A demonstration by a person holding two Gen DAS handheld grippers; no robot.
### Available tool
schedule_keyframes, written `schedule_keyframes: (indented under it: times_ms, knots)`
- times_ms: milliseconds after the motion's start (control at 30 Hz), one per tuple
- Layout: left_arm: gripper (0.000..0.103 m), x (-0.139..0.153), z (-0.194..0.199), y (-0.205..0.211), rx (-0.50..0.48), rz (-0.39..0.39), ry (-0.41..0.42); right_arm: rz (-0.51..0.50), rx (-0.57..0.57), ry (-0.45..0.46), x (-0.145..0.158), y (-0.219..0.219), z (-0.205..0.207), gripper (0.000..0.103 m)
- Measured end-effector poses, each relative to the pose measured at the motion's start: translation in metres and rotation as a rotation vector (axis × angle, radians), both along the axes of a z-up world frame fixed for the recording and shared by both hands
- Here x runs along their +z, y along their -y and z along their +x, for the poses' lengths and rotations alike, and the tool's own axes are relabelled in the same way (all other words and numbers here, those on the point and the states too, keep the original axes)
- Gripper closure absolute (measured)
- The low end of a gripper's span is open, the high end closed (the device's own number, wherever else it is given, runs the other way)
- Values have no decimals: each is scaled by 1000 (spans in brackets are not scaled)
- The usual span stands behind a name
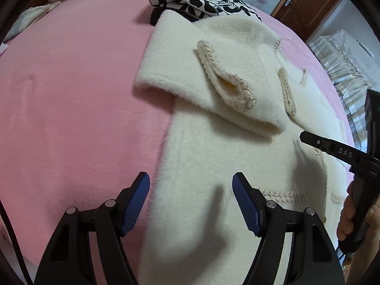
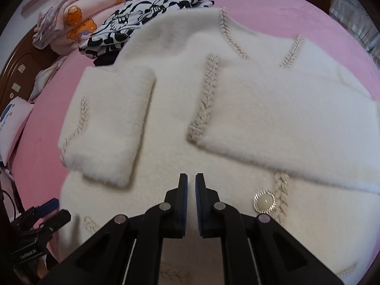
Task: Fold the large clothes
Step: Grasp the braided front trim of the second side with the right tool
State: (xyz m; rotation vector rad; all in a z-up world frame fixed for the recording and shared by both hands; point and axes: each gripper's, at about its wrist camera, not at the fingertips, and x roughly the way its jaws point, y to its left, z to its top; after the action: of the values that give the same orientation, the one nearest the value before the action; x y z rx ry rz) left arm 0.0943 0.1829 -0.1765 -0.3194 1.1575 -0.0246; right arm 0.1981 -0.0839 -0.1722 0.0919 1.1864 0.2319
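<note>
**A:** ok counting: one fluffy cream coat [image 2: 213, 118] lying spread across the middle of the frame on the pink bedspread [image 1: 71, 95], both sleeves lying folded in over the body. Braided trim is running along the edges, and one round pearl-style button [image 2: 264, 201] is sitting lower right in the right wrist view.

**B:** and the grippers?

**A:** two. The left gripper [image 1: 191, 204] is hovering with its blue ribbed pads spread wide, gripping nothing, over the coat's lower edge. The right gripper [image 2: 191, 204] is sitting nearly clenched, only a thin gap showing, nothing between the pads.

**B:** clutter?

**A:** one black-and-white patterned cloth [image 2: 147, 14] bunching at the coat's top, upper left, plus a pink cartoon-print blanket [image 2: 78, 21] beyond it.
</note>
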Motion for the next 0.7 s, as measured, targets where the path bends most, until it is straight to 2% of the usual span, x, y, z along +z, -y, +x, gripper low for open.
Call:
schedule_keyframes:
  times_ms: [67,133,200,233,367,500,533,567,667,700]
  knots:
    - [32,0,0,-1,4,4,0,-10,70,35,12,-18,-4,94]
    - [32,0,0,-4,15,-4,4,-50,159,99,27,-43,-9,79]
    - [32,1,-2,-8,30,-13,7,-104,263,189,40,-74,-17,38]
    - [32,1,-4,-10,35,-15,8,-134,315,238,45,-90,-23,30]
    - [32,0,-9,-18,45,-13,1,-266,482,317,39,-145,-28,29]
    - [32,-4,-12,-26,61,-6,-9,-384,534,282,11,-174,-15,31]
    - [32,-4,-14,-29,68,-16,-11,-395,523,286,8,-174,-10,57]
    - [32,-5,-15,-31,73,-23,-12,-364,514,262,9,-169,-5,70]
    - [32,-7,-15,-36,81,-26,-8,-164,367,222,30,-129,7,78]
    - [32,-8,-15,-38,80,-27,-9,-131,309,220,36,-113,10,83]
